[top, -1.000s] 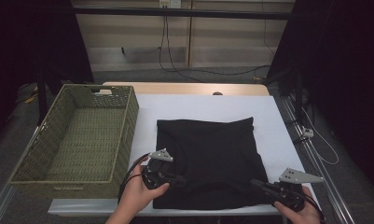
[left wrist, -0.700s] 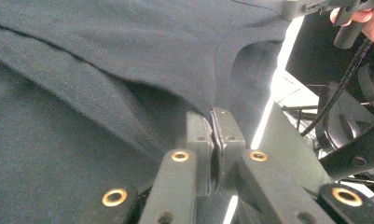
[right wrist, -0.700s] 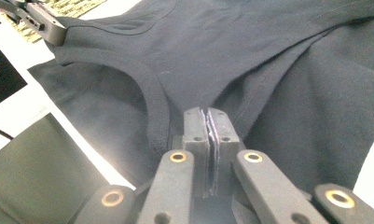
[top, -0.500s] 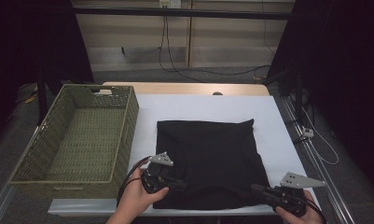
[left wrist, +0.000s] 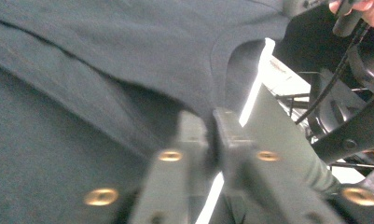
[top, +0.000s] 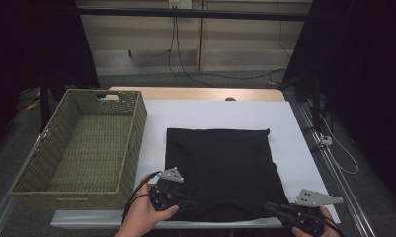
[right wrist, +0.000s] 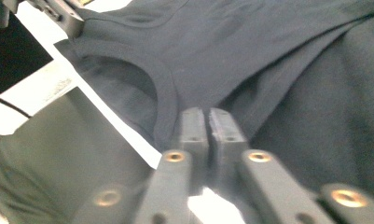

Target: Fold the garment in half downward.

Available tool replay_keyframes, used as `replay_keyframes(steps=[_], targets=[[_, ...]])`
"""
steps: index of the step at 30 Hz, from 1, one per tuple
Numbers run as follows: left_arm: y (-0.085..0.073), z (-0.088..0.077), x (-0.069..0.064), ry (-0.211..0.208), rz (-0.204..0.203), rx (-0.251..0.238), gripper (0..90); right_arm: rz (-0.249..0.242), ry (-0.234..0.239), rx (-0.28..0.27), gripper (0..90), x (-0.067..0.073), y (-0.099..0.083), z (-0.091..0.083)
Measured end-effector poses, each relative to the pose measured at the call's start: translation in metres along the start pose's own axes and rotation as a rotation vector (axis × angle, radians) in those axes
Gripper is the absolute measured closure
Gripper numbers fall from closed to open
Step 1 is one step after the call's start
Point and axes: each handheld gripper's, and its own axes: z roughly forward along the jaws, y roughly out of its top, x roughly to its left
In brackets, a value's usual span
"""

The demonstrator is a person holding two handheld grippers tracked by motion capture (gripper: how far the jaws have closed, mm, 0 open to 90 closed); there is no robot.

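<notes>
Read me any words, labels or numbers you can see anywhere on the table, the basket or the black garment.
None can be read.
White table: a faint grey mark near the garment's edge, too blurred to read.
Black garment: plain, no print or tag shows.
Woven basket: no label.

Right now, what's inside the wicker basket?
The wicker basket shows only its bare woven floor and walls in the high view; nothing lies in it. The strip of floor behind its near wall is hidden.
</notes>
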Motion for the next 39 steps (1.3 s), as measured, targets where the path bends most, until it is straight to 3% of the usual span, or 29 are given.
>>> replay_keyframes(steps=[1,3,5,9,12,13,18,24,25,26,31,36,39], targets=[[0.001,-0.003,0.003,0.005,-0.009,-0.011,61.9,-0.016,-0.026,-0.004,63.1,0.000,0.003,0.002],[0.003,-0.006,0.007,0.009,-0.007,-0.023,53.1,-0.014,-0.046,-0.014,54.9,-0.002,0.007,0.004],[0.004,-0.008,0.008,0.018,-0.022,-0.041,43.4,-0.012,-0.046,-0.023,54.6,-0.003,0.010,0.004],[0.012,-0.014,0.014,0.046,-0.013,-0.050,38.7,-0.022,-0.068,-0.060,46.0,-0.004,0.027,0.014],[0.017,-0.014,0.020,0.082,-0.005,-0.072,28.8,-0.039,-0.069,-0.072,41.7,-0.002,0.040,0.026],[0.020,-0.014,0.023,0.116,-0.015,-0.075,26.6,-0.045,-0.064,-0.072,40.7,0.000,0.047,0.035],[0.025,-0.014,0.031,0.137,-0.001,-0.082,20.8,-0.055,-0.045,-0.069,35.5,0.005,0.062,0.058],[0.031,-0.013,0.041,0.182,-0.032,-0.092,17.3,-0.078,-0.015,-0.059,32.5,0.014,0.075,0.089],[0.032,-0.015,0.044,0.190,-0.018,-0.093,16.0,-0.083,-0.007,-0.046,31.1,0.017,0.077,0.097],[0.033,-0.015,0.045,0.203,-0.041,-0.096,16.0,-0.083,-0.007,-0.046,31.1,0.017,0.077,0.097],[0.037,-0.015,0.056,0.233,-0.055,-0.106,13.2,-0.097,0.016,-0.023,29.2,0.021,0.080,0.115],[0.041,-0.014,0.064,0.271,-0.058,-0.119,12.2,-0.098,0.025,-0.021,27.5,0.023,0.082,0.122],[0.044,-0.012,0.068,0.273,-0.075,-0.124,11.9,-0.111,0.025,-0.017,26.9,0.024,0.082,0.125]])
